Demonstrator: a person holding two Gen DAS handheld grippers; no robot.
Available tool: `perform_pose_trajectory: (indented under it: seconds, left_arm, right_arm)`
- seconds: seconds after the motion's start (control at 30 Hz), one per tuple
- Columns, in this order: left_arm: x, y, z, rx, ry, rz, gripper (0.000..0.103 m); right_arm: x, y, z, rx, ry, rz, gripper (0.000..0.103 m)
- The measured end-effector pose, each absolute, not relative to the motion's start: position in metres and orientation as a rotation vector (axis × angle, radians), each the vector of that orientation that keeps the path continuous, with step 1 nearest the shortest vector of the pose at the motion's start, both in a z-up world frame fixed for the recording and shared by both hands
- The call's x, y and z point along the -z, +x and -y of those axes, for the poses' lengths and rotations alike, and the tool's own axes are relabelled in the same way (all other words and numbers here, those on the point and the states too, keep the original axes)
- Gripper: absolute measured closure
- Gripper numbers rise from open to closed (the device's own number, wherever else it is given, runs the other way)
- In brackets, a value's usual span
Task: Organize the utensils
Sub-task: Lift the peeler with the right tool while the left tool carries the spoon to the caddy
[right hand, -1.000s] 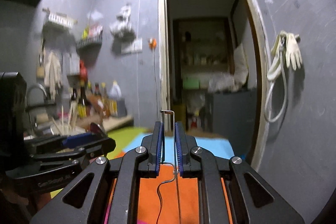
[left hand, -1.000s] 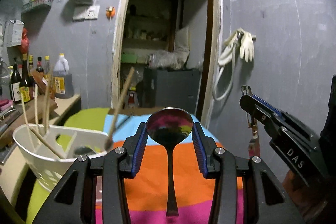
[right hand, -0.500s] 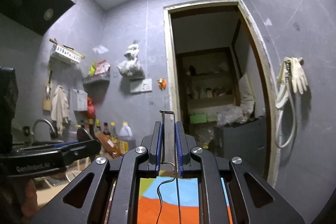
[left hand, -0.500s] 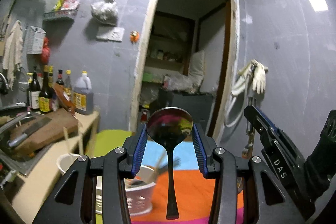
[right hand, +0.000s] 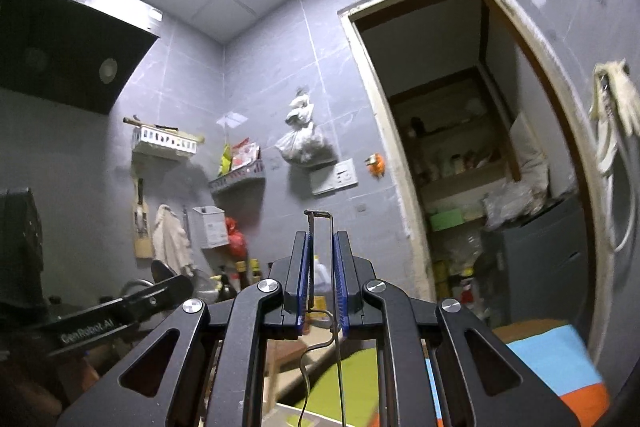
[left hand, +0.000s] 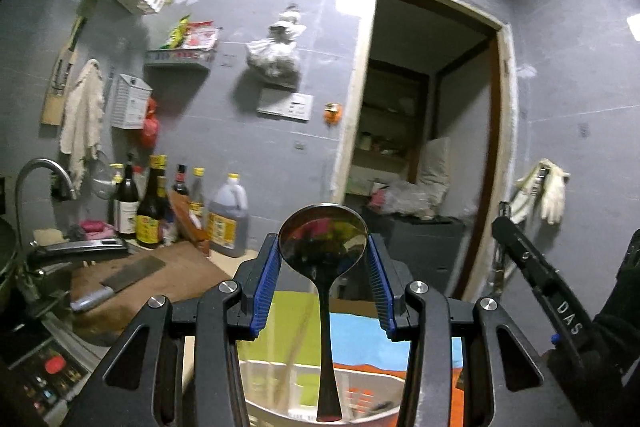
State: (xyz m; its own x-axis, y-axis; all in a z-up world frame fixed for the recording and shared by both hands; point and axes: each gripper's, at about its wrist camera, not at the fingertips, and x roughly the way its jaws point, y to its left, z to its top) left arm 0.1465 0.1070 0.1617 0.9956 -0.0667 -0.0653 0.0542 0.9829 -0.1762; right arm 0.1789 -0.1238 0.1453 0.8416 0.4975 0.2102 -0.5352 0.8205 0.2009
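Observation:
My left gripper (left hand: 323, 259) is shut on a metal spoon (left hand: 323, 247): its blue pads clamp the bowl, and the handle hangs down over a white utensil basket (left hand: 360, 391) just below. Chopsticks (left hand: 296, 347) stand in the basket. My right gripper (right hand: 322, 267) is shut on a thin wire-frame peeler (right hand: 320, 259) with a serrated blade; its wire handle hangs down between the jaws. The right gripper also shows at the right of the left wrist view (left hand: 532, 275). The left gripper shows at the left of the right wrist view (right hand: 132, 303).
A striped cloth (left hand: 360, 339) covers the table. On the left counter lie a wooden cutting board with a cleaver (left hand: 116, 279), several bottles (left hand: 160, 211) and a sink tap (left hand: 44, 175). An open doorway (left hand: 424, 147) is behind. Gloves (left hand: 548, 191) hang on the right wall.
Both grippers have tilted upward and turned left with their utensils still held. The basket has dropped to the bottom edge of the left wrist view; more wall and ceiling show.

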Motion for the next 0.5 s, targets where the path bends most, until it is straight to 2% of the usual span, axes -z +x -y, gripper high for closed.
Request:
perform_pose_trajectory:
  seconds: [0.5]
  left_arm:
    - [-0.116, 0.197, -0.142, -0.033, -0.217, -0.166, 0.065]
  right_arm:
    - [-0.117, 0.211, 0.077, -0.474, 0.172, 0.094, 0.093]
